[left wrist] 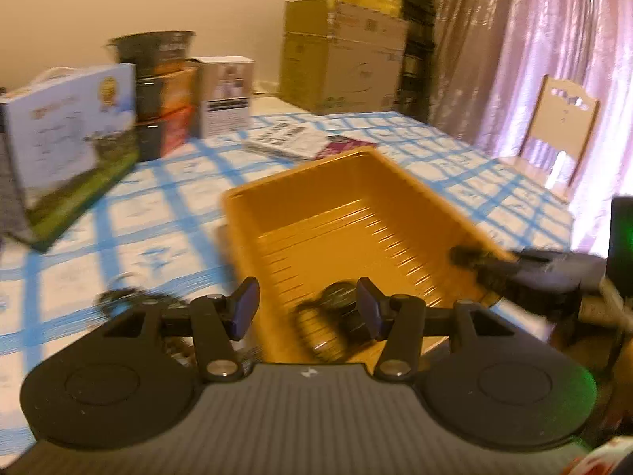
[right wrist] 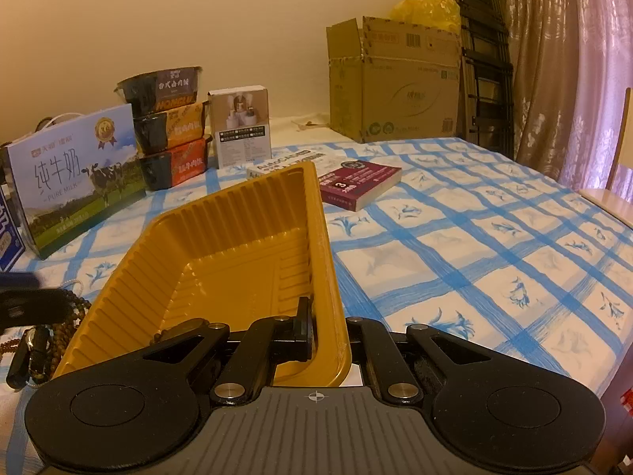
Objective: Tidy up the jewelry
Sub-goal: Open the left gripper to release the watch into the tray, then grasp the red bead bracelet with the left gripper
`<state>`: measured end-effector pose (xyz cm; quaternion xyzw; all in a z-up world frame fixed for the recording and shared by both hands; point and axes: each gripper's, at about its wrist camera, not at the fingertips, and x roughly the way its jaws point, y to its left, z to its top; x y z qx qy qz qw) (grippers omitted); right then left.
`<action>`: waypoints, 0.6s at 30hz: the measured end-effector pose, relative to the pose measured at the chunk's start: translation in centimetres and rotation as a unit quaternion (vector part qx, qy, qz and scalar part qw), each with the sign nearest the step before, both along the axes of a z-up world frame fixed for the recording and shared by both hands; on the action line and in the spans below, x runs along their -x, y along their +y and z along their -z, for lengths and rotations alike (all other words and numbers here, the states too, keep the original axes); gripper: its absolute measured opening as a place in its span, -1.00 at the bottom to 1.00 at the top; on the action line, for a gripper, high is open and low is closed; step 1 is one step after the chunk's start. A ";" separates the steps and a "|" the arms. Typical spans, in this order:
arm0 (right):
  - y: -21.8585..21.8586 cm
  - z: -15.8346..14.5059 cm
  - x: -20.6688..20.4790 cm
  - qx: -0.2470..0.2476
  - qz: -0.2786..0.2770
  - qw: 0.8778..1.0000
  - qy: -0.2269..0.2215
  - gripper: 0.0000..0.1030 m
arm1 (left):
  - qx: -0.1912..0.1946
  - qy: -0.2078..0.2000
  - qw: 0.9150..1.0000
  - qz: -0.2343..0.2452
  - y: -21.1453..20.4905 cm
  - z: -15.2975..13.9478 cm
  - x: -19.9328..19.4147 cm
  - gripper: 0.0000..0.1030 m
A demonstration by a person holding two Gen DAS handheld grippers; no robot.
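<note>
A yellow ribbed plastic tray (left wrist: 300, 206) sits on the blue-checked tablecloth; it also shows in the right wrist view (right wrist: 221, 237). My right gripper (right wrist: 326, 328) is shut on the tray's near right wall, and it shows at the tray's right edge in the left wrist view (left wrist: 474, 257). My left gripper (left wrist: 306, 304) is open over the tray's near end, above a blurred watch (left wrist: 336, 316) lying in the tray. Brown bead strings (right wrist: 63, 328) and another watch (right wrist: 35, 344) lie on the cloth left of the tray.
A milk carton (right wrist: 79, 174), stacked food bowls (right wrist: 170, 138) and a small white box (right wrist: 241, 130) stand at the back left. Books (right wrist: 356, 182) lie behind the tray. A cardboard box (right wrist: 395, 91) stands at the back. A chair (left wrist: 554, 134) stands at the right.
</note>
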<state>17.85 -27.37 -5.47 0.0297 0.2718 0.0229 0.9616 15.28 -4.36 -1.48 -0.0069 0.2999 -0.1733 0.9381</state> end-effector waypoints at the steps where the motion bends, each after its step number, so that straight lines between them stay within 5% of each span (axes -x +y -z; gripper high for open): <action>1: 0.0 0.0 0.0 0.000 0.000 1.000 0.000 -0.90 | -0.010 -0.002 1.000 -0.009 0.9 0.0 0.6 -0.03; 18: -0.3 0.0 0.1 0.006 -0.001 1.000 0.002 -0.90 | -0.094 0.054 0.984 -0.143 11.6 4.0 4.3 -0.24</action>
